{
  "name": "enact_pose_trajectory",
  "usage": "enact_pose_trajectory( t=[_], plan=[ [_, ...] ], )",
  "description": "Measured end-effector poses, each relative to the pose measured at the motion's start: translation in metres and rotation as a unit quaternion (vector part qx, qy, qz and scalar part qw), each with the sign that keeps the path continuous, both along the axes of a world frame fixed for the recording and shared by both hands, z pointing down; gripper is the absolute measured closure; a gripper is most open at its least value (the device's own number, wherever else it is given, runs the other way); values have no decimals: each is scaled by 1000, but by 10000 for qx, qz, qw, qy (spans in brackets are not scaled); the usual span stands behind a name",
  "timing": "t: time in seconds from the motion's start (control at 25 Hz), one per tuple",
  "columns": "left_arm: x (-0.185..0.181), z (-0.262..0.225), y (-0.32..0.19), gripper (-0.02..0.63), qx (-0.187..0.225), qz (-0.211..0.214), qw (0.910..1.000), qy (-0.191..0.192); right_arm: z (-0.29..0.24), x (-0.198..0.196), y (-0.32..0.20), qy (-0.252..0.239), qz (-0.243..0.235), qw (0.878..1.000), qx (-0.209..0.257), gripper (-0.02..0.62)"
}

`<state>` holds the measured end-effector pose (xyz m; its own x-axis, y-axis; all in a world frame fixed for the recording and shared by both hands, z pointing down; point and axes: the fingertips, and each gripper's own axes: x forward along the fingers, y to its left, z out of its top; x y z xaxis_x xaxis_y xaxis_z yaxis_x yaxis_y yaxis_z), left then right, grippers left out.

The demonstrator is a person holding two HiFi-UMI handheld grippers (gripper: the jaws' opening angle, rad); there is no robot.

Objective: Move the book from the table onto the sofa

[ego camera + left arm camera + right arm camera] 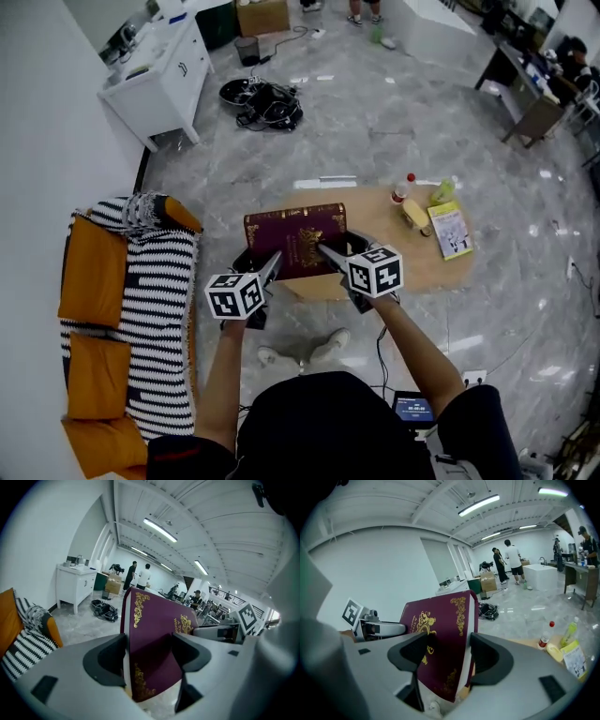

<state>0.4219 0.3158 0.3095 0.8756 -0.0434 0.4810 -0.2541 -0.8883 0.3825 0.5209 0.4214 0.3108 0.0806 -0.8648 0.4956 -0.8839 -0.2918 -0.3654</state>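
Step in hand, as I read it: carry phase. The book (294, 239) sits at frame centre of the head view, tilted up towards the camera over the left end of the table (412, 272). It looks clear of the tabletop, but the gap itself isn't visible. Left gripper (273, 265) is clamped on the book's lower-left edge, right gripper (327, 250) on its lower-right. Each gripper view shows both pads pressed on the maroon covers with the book standing between them, so it's a two-point grip and neither tool is empty. Pose: both forearms reach forward from bottom centre, roughly parallel and close together. The grippers pitch forward and down, with the marker cubes facing up at the camera. The target sofa (141, 309) fills the left side of the frame, with a striped throw and orange cushions, well apart from the book. The next move calls for swinging both hands left together at constant spacing so the book doesn't twist or slip. Then lay it flat on the seat and open both tools. A bottle (402, 187) and a yellow booklet (451, 230) at the table's right end are off that path.
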Motion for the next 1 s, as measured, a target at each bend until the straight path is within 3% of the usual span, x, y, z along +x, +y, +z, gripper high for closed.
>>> enact_pose_trajectory(
  t=[0.32, 0.56, 1.0],
  plan=[
    [-93, -22, -76, 287, 91, -797, 9967, 74, -21, -77, -93, 3, -790, 9968, 132, 299],
    [-184, -31, -149, 287, 131, -1468, 9889, 183, -33, -157, -182, 107, -1469, 9889, 197, 299],
    [-347, -18, -242, 288, 22, -2643, 9638, 342, -25, -306, -307, 162, -2591, 9656, 121, 299]
  ],
)
